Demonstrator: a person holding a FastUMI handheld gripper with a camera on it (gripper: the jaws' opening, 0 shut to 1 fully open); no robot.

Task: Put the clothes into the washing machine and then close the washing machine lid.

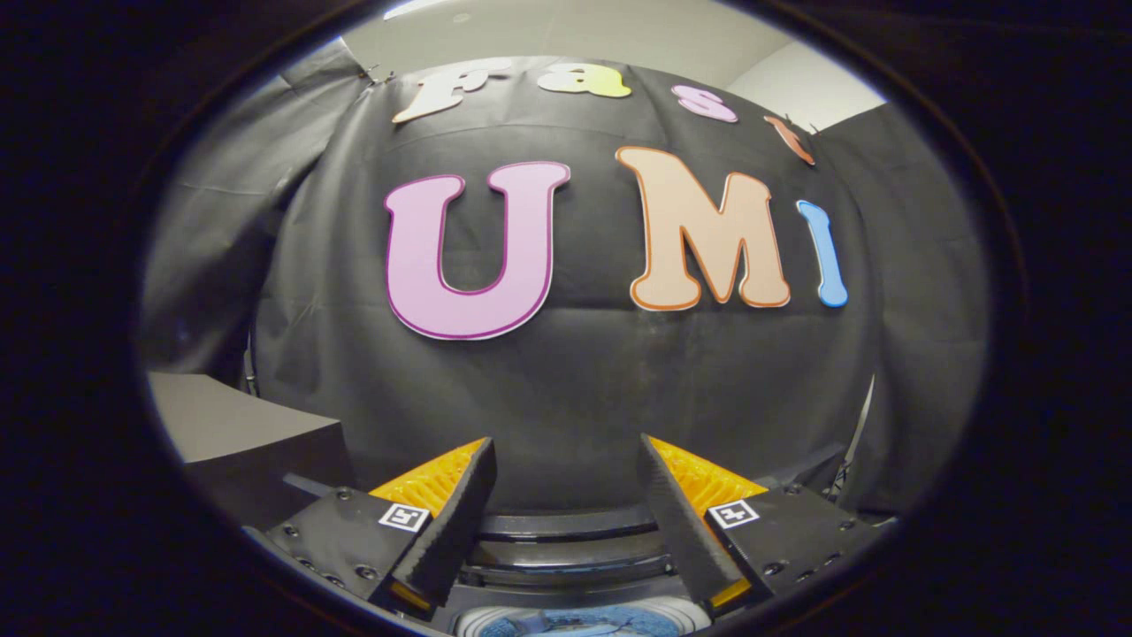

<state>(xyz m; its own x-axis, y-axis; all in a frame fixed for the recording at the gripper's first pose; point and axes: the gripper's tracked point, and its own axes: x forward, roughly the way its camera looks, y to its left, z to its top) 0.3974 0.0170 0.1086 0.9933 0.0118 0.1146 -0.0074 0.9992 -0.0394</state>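
the washing machine (566, 566) sits at the bottom centre of the frame, right under my gripper (566, 469), and i'm seeing just the dark curved rim of its top plus a pale ring w/ something blue inside at the very bottom edge. that blue patch (601, 624) looks like cloth already down in the drum, but it's too cut off to be sure. can't make out the lid as such; the dark bands btwn my fingers may be part of it or of the opening's edge.

my gripper is spread wide, nothing btwn the fingers, both tips apart over the machine's rim. i judge i'm holding it high and level like this to stay clear of the opening, prob. either going for more clothes or lining up for the lid.

further out: a grey block-like surface (248, 433) at lower left, beside the machine. behind everything, filling the middle and upper frame, the black cloth wall (566, 389), w/ a strip of pale ceiling (566, 35) at the top.
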